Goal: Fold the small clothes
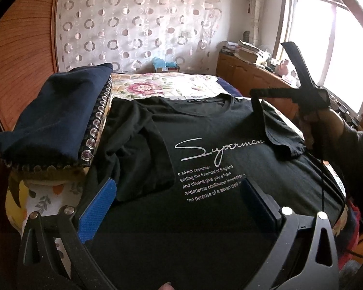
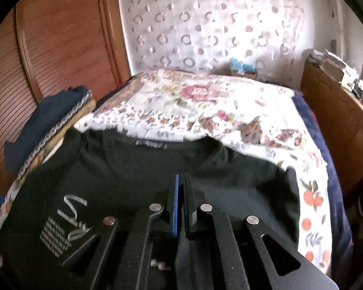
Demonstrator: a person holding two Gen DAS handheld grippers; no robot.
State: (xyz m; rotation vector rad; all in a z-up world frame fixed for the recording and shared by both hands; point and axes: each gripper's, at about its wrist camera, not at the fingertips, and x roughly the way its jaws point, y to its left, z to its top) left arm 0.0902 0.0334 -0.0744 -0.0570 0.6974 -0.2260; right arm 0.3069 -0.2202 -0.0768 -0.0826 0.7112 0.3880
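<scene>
Circle-patterned curtain (image 1: 138, 24) behind floral bed (image 1: 157, 84), wooden cabinet (image 1: 249, 72), bright window (image 1: 326, 48), perhaps louvred wardrobe (image 2: 60, 36).

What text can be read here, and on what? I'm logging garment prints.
All on the black T-shirt:
"Superman", final letters covered by the folded sleeve
"e seven costumer."
"the forefront of England"
"give you a fram"
"the purpose of e seven cloth", cut off
Neck label: too blurred to read.
</scene>
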